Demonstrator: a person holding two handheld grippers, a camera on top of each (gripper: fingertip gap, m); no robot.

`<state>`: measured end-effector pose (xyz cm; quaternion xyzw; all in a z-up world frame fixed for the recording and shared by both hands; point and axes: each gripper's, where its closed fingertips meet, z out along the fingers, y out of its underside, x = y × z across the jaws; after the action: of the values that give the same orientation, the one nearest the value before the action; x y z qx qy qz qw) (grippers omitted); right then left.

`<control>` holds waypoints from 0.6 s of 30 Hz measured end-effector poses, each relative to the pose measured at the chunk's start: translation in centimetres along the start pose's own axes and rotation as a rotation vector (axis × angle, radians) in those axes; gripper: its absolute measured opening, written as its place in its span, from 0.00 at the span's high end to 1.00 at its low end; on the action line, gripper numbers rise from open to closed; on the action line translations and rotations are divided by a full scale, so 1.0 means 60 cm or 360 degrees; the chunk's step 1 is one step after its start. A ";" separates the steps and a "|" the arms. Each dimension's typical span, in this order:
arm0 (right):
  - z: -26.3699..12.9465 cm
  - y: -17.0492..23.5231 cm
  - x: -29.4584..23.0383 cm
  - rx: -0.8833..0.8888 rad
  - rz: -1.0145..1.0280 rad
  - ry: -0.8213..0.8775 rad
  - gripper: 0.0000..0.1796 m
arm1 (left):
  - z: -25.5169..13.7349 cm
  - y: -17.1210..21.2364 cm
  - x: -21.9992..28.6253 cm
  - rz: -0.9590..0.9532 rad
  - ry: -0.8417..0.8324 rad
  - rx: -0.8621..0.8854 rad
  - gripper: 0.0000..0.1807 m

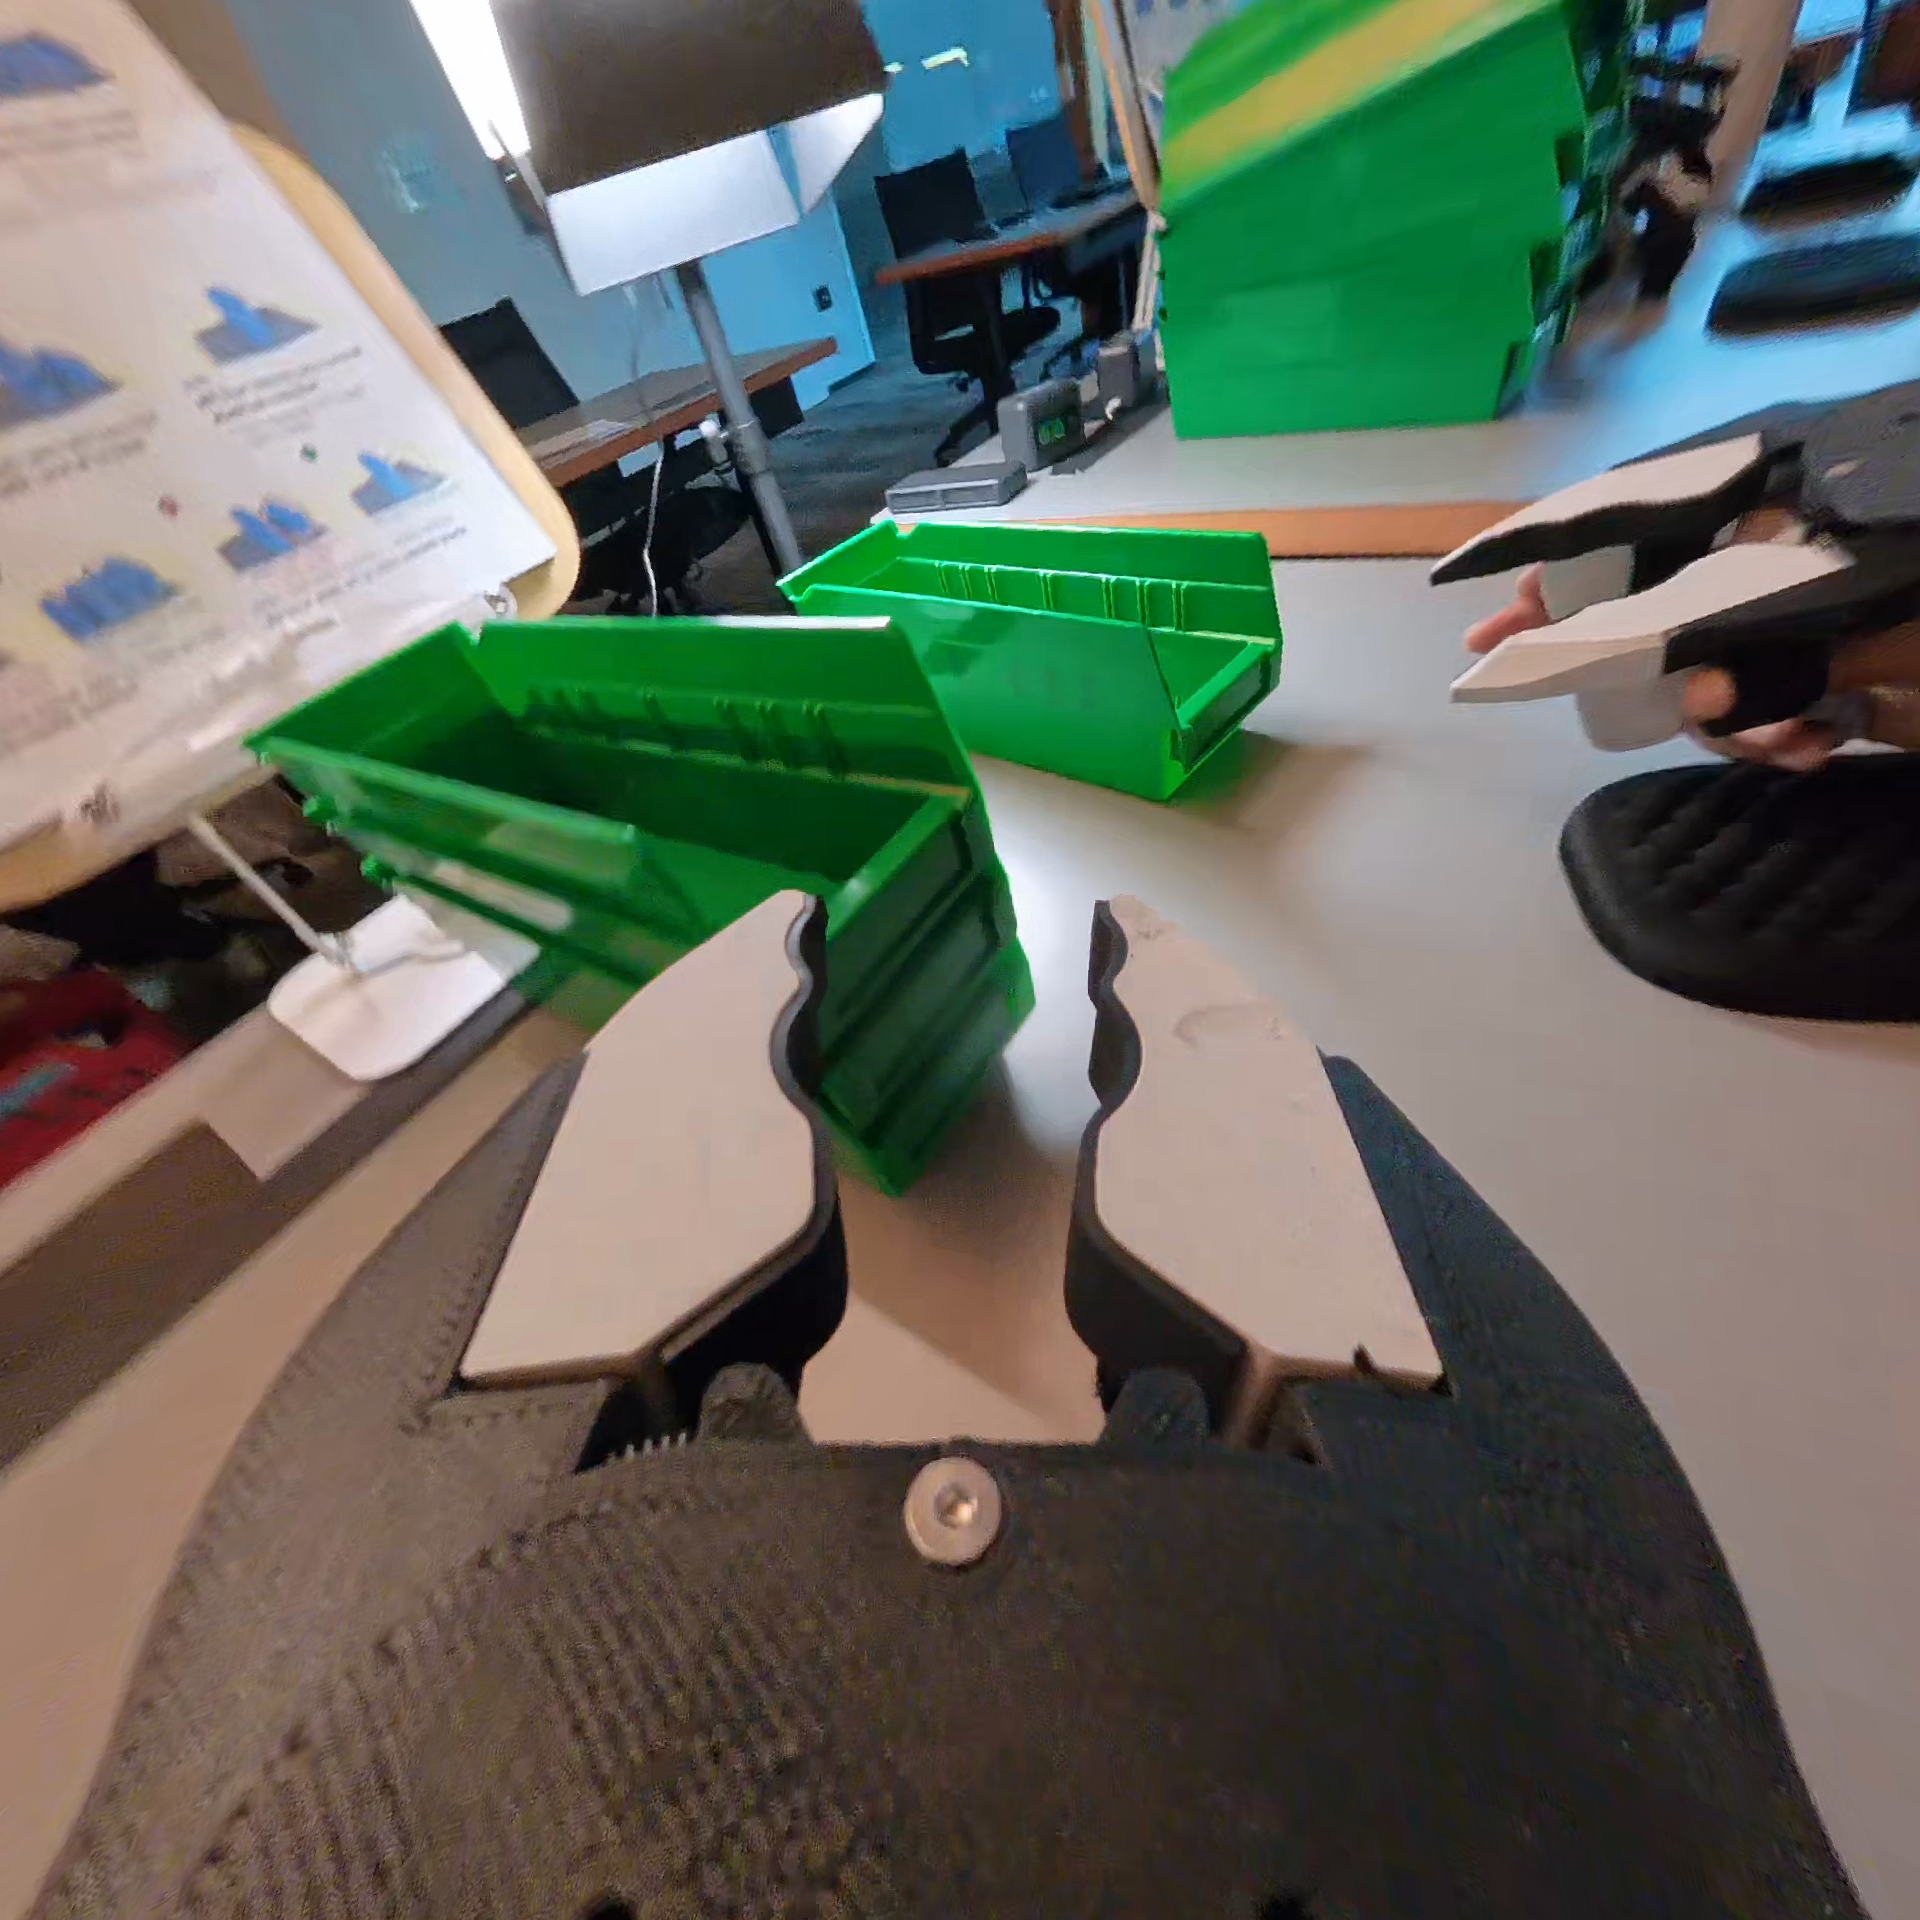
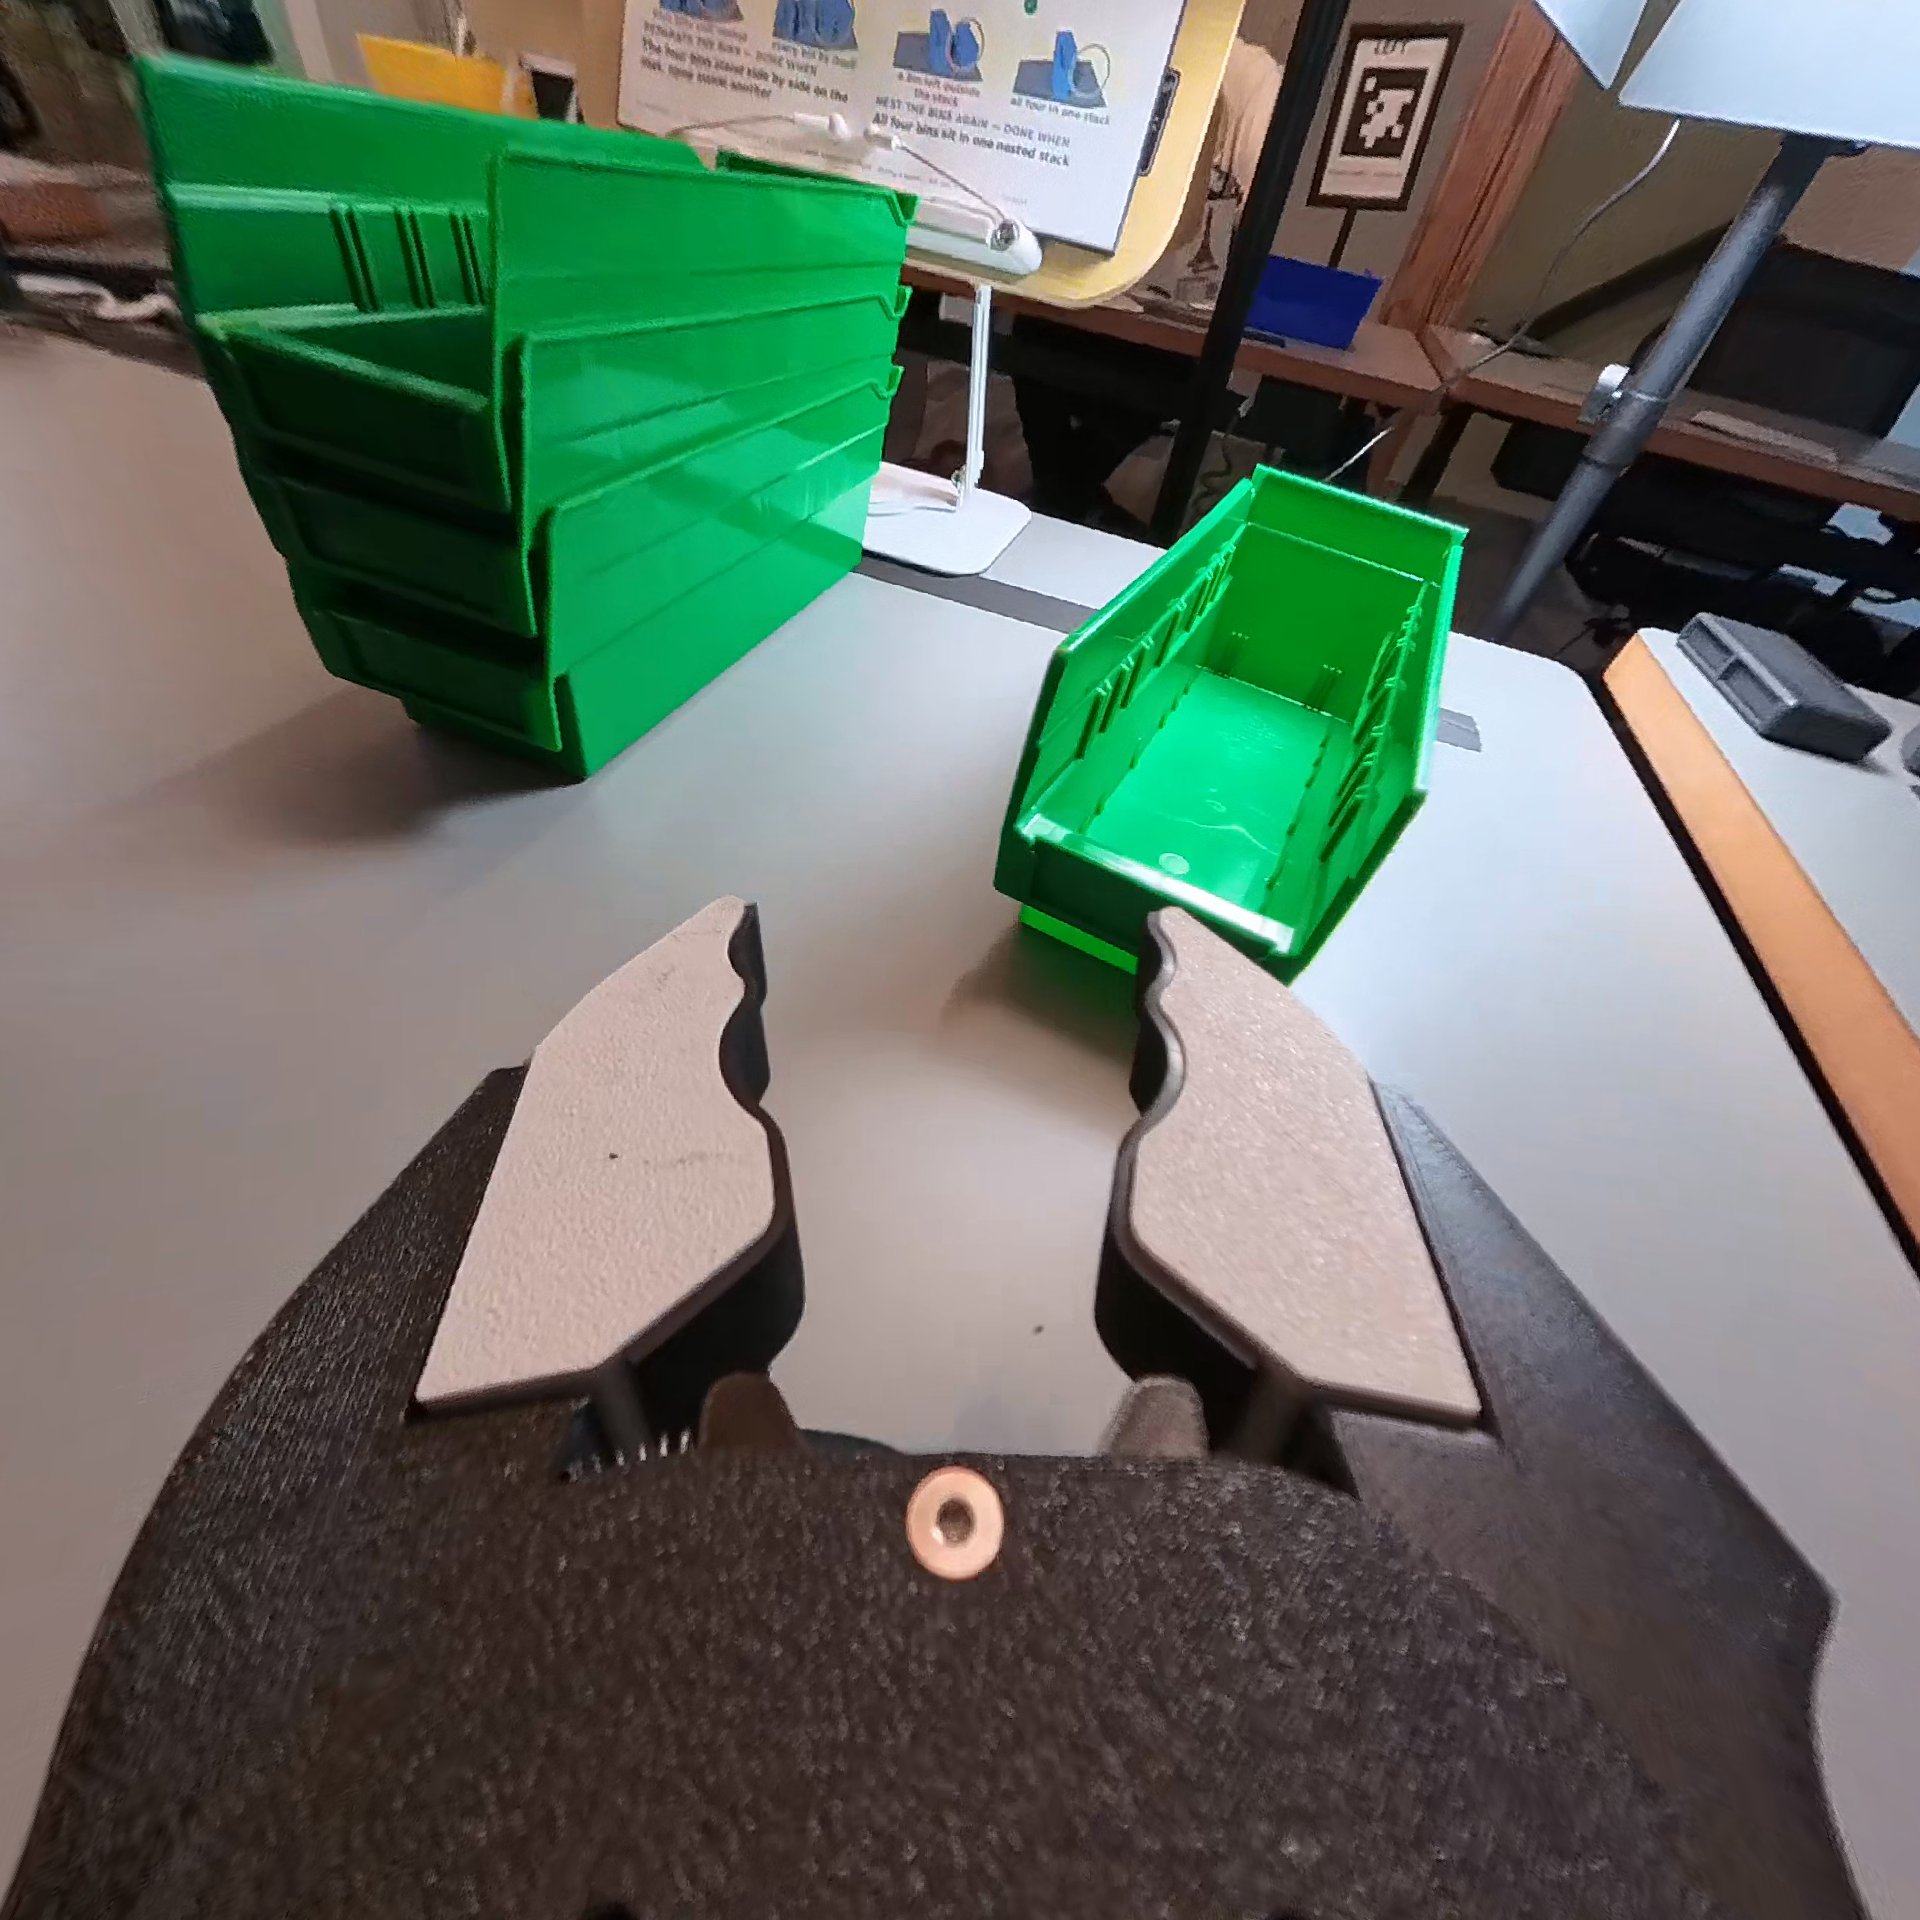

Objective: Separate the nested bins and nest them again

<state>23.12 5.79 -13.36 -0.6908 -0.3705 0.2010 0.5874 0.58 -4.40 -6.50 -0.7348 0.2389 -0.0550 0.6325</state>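
Observation:
A stack of nested green bins (image 1: 665,821) (image 2: 540,436) stands on the grey table. One single green bin (image 1: 1049,655) (image 2: 1247,727) sits apart on the table, empty and upright. My left gripper (image 1: 951,925) is open and empty, with its left fingertip close to the stack's near end. My right gripper (image 2: 945,920) is open and empty, with its right fingertip just short of the single bin's low front lip. The right gripper also shows in the left wrist view (image 1: 1455,623), open, to the right of the single bin.
A larger pile of green bins (image 1: 1361,239) stands at the far side. An instruction sheet on a board (image 1: 208,395) (image 2: 904,94) and a white lamp base (image 1: 384,997) (image 2: 945,520) are beside the stack. A black padded chair seat (image 1: 1756,883) sits at the right. The table edge (image 2: 1756,935) runs along the right.

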 end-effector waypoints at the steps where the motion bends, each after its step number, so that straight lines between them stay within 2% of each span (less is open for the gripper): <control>1: 0.005 0.002 0.006 -0.0034 -0.0047 -0.0010 0.63 | -0.016 0.010 -0.004 -0.0075 -0.0001 0.0013 0.73; 5: 0.045 0.022 0.020 -0.0232 -0.0388 -0.0151 0.61 | -0.067 0.055 -0.018 -0.0347 -0.0021 0.0022 0.71; 12: 0.135 0.048 0.048 -0.0631 -0.1123 -0.0300 0.59 | -0.087 0.145 -0.050 -0.0331 -0.0199 -0.0080 0.70; 15: 0.164 0.080 0.062 -0.0886 -0.1303 -0.0365 0.59 | -0.084 0.164 -0.058 -0.0345 -0.0213 -0.0123 0.70; 18: 0.186 0.103 0.074 -0.1029 -0.1424 -0.0372 0.64 | -0.084 0.168 -0.057 -0.0358 -0.0212 -0.0119 0.70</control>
<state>19.72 16.29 -21.18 -0.5844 -0.7326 -0.1162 0.3291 -7.19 -8.40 -14.38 -0.7820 0.1143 -0.0677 0.6090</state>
